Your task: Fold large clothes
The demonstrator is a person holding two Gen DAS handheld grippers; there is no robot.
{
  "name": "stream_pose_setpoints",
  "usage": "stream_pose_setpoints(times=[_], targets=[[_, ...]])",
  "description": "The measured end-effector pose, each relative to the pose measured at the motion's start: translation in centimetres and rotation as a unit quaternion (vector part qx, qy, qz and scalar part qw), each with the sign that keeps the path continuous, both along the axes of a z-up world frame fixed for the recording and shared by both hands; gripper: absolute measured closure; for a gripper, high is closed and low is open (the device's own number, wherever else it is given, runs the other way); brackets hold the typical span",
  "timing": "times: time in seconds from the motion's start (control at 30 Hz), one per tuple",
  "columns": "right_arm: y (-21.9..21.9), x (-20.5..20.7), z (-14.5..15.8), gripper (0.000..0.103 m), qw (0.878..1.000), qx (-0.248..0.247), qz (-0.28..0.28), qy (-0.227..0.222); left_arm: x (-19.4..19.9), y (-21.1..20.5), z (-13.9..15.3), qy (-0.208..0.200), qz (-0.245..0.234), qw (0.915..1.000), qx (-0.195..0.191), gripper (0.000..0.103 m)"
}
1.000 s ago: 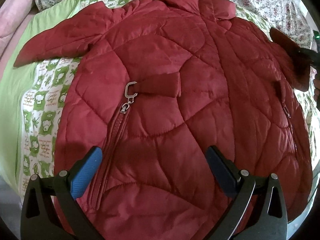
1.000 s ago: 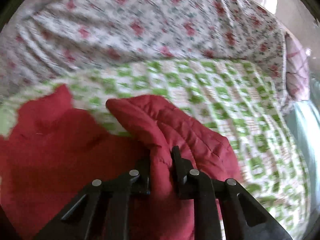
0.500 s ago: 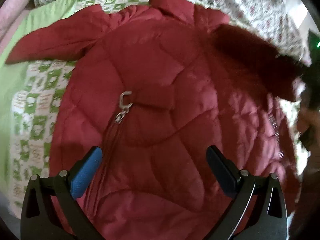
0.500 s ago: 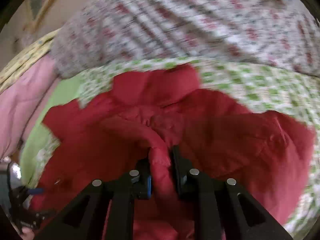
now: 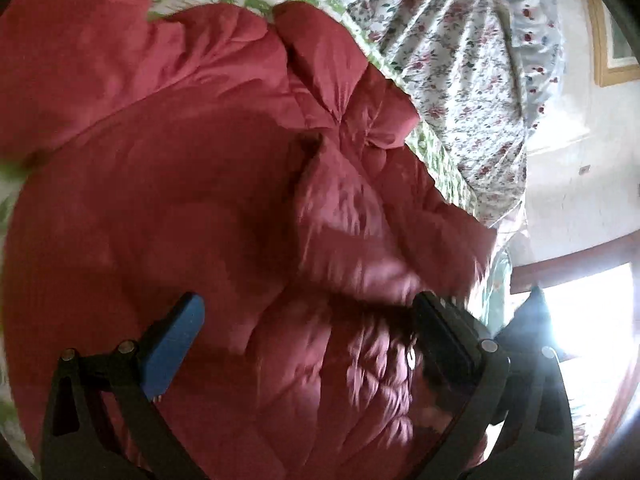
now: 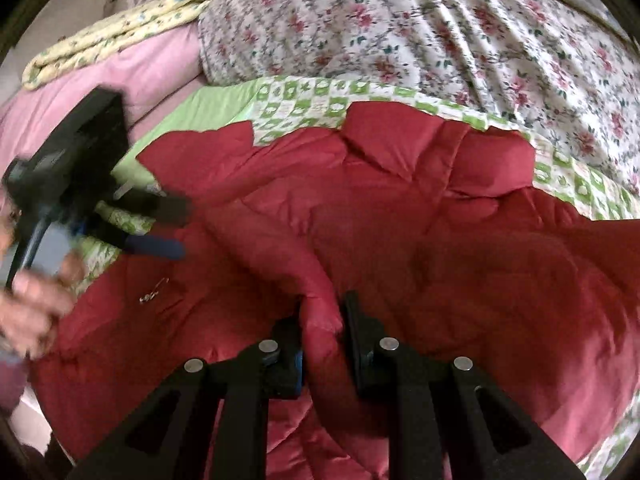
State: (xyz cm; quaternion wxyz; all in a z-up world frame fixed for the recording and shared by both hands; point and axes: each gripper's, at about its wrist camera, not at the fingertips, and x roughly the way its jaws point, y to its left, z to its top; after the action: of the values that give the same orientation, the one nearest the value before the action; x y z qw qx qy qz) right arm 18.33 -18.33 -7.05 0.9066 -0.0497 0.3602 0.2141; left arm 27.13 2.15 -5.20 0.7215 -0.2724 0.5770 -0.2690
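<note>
Firmly pinching a fold of the red quilted jacket (image 6: 400,216), with the right gripper (image 6: 322,320) clamped tight on a ridge of padded cloth rising between its two black fingers (image 6: 362,344). Draping away from that pinch in both directions, the gathered cloth running up and leftward as a long ridge across the garment. Lying spread over the green-and-white checked sheet (image 6: 304,98), collar toward the far side, just below the floral duvet (image 6: 420,28). Showing a small metal zip pull (image 6: 154,290) on the cloth left of the pinch.

Hovering over the jacket (image 5: 180,200) with nothing between the prongs: left gripper (image 5: 304,320) standing wide apart, blue pad (image 5: 172,344) on one side, dark finger (image 5: 448,340) on the other. Appearing again at the left edge of the right wrist view (image 6: 160,228), both prongs spread and pointing over the jacket's edge, a blurred hand (image 6: 32,300) beneath it.

Bunching up in a puffed, blurred heap ahead of the open prongs in the left wrist view. Edging the bed farther out: a pink blanket (image 6: 120,76) and a pale yellow quilt (image 6: 112,36) at far left, a bright window (image 5: 592,320) at the right of the left wrist view.
</note>
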Motion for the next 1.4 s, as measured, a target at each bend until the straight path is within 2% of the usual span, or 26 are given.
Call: stream_pose_setpoints(times=[0.1, 0.17, 0.2, 0.23, 0.27, 0.33, 0.4, 0.43, 0.5, 0.57, 0.7, 0.8, 0.87, 0.93, 1.03, 1.13, 1.2, 1.3, 1.4], targets=[[0.1, 0.2, -0.2, 0.082, 1.000, 0.000, 0.003, 0.004, 2.3, -1.4, -1.3, 0.006, -0.016, 0.9998, -0.003, 0.002], [0.2, 0.2, -0.3, 0.082, 1.000, 0.000, 0.003, 0.005, 3.2, -1.9, -1.4, -0.005, -0.021, 0.9998, 0.000, 0.029], [0.2, 0.3, -0.2, 0.082, 1.000, -0.001, 0.003, 0.006, 3.5, -2.2, -1.6, -0.005, -0.026, 0.9997, 0.002, 0.055], [0.2, 0.3, -0.2, 0.082, 1.000, -0.003, 0.002, 0.005, 3.7, -2.3, -1.8, -0.004, -0.029, 0.9996, 0.005, 0.066], [0.2, 0.3, -0.2, 0.082, 1.000, -0.008, -0.002, 0.003, 3.8, -2.5, -1.7, -0.010, -0.032, 0.9994, 0.011, 0.068], [-0.1, 0.2, -0.2, 0.081, 1.000, -0.010, -0.008, 0.005, 3.8, -2.7, -1.1, -0.028, -0.038, 0.9987, 0.019, 0.086], [-0.6, 0.3, -0.1, 0.078, 1.000, -0.004, -0.015, 0.014, 3.5, -2.5, -0.6, -0.041, -0.040, 0.9981, 0.023, 0.090], [-0.8, 0.2, 0.0, 0.076, 1.000, 0.003, -0.015, 0.018, 3.3, -2.2, -0.2, -0.052, -0.037, 0.9975, 0.030, 0.091], [-1.5, -0.4, 0.3, 0.063, 0.999, 0.015, -0.021, 0.021, 2.6, -1.3, 1.1, -0.086, -0.027, 0.9939, 0.064, 0.092], [-2.4, -1.6, 1.1, 0.056, 0.999, 0.025, -0.031, 0.010, 2.2, -0.1, 2.1, -0.114, -0.015, 0.9888, 0.095, 0.092], [-5.6, -2.9, 2.5, 0.056, 0.995, 0.043, -0.082, -0.023, 1.2, 2.5, 3.9, -0.178, 0.018, 0.9716, 0.155, 0.092], [-8.3, -2.0, 2.9, 0.055, 0.988, 0.035, -0.148, -0.034, 0.6, 3.3, 4.1, -0.220, 0.017, 0.9597, 0.174, 0.092], [-10.1, -0.4, 2.4, 0.053, 0.982, 0.029, -0.187, -0.016, 0.3, 2.7, 3.7, -0.245, 0.013, 0.9495, 0.196, 0.092], [-11.2, 1.3, 1.4, 0.054, 0.980, 0.033, -0.196, 0.009, 0.3, 2.1, 3.2, -0.258, 0.013, 0.9409, 0.219, 0.092], [-11.6, 3.0, -0.5, 0.054, 0.977, 0.014, -0.209, 0.037, 0.7, 1.4, 2.4, -0.259, 0.016, 0.9314, 0.255, 0.090], [-12.0, 3.6, -2.7, 0.055, 0.974, 0.006, -0.218, 0.068, 0.8, 1.7, 1.9, -0.245, 0.015, 0.9293, 0.276, 0.077], [-12.0, 3.5, -3.6, 0.055, 0.973, -0.006, -0.221, 0.070, 0.4, 3.0, 2.8, -0.245, 0.046, 0.9265, 0.282, 0.075], [-12.2, 3.5, -4.2, 0.054, 0.971, -0.006, -0.226, 0.075, -0.6, 4.4, 4.7, -0.260, 0.074, 0.9284, 0.255, 0.075], [-11.9, 3.5, -4.3, 0.054, 0.970, -0.016, -0.228, 0.078, -1.2, 3.0, 5.7, -0.272, 0.041, 0.9350, 0.224, 0.075]])
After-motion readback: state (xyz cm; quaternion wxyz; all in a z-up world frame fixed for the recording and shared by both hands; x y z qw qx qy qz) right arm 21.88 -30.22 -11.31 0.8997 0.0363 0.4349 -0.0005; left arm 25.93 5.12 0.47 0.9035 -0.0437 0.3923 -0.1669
